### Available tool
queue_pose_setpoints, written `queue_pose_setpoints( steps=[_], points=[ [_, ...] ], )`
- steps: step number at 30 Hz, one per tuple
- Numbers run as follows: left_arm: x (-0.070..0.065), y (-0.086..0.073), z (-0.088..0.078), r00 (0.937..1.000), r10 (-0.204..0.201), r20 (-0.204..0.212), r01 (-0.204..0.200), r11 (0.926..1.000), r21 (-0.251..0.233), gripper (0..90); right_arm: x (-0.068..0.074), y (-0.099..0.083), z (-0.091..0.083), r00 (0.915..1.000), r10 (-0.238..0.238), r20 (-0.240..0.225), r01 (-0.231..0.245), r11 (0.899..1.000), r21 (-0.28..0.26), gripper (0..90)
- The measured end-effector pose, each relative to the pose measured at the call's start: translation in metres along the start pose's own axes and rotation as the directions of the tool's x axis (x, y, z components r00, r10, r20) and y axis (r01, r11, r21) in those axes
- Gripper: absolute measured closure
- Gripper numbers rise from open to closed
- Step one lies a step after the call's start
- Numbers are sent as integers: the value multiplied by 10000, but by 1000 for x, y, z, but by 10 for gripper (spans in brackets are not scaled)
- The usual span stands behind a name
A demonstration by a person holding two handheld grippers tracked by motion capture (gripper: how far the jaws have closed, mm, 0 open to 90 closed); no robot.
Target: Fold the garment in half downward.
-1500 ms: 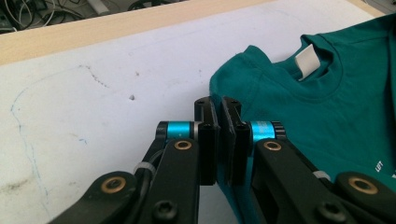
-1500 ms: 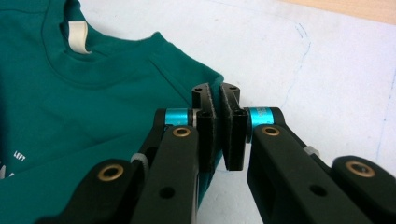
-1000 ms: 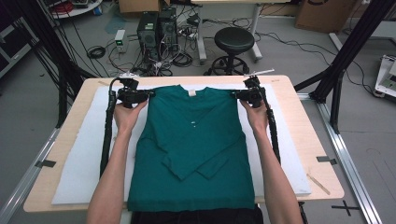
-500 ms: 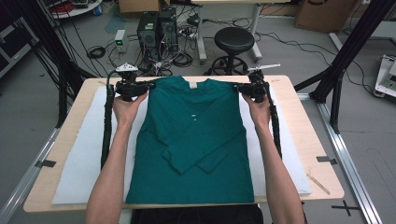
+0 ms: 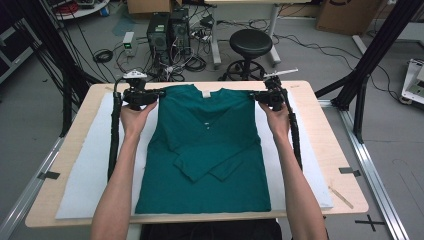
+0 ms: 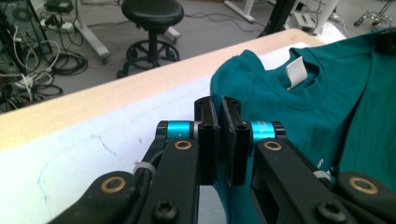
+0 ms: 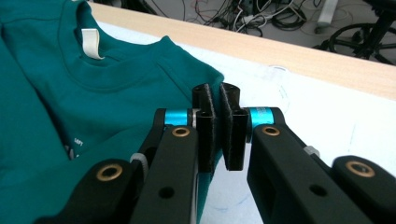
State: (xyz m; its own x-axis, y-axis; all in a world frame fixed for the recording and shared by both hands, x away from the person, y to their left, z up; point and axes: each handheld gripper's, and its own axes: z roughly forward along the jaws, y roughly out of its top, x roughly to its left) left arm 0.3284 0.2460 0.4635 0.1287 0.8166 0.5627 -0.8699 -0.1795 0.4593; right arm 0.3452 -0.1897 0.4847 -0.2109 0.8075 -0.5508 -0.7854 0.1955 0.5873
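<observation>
A teal long-sleeved shirt (image 5: 207, 150) is laid flat on a white padded sheet (image 5: 85, 180) that covers the light wooden table (image 5: 332, 145), at the middle of the high view. Its long axis is run from 12 to 6 o'clock, with the neckline turned to 12 o'clock at the far edge of the table and the hem toward 6 o'clock at the near edge. Both sleeves are folded inward and crossed over the lower chest in a shallow V. The cloth is a soft, matte knit with a ribbed round collar, inside which a small white label (image 6: 296, 73) is sewn; small white print is seen near the chest. The shoulder at 11 o'clock is pinched by the left gripper (image 5: 141, 96), and in the left gripper view the black padded jaws are seen closed almost fully together with a fold of teal cloth caught between them. The shoulder at 1 o'clock is taken by the right gripper (image 5: 270, 96), whose jaws in the right gripper view are likewise drawn nearly shut on the shirt's edge. Each gripper is made of black plastic with blue metal collars and brass-coloured pivots, and a black cable is trailed back along each forearm. A round black stool (image 5: 250, 42) is stood on the grey floor beyond the table at 12 o'clock.
</observation>
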Motion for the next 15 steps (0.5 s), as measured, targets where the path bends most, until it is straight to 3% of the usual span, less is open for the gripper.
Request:
queue_pose_setpoints(
  steps=[15],
  points=[
    [-6,-23,-8,9990,323,315,-336,9986,411,855,11,-17,-3,9979,-528,-363,548,9969,561,866]
  ],
)
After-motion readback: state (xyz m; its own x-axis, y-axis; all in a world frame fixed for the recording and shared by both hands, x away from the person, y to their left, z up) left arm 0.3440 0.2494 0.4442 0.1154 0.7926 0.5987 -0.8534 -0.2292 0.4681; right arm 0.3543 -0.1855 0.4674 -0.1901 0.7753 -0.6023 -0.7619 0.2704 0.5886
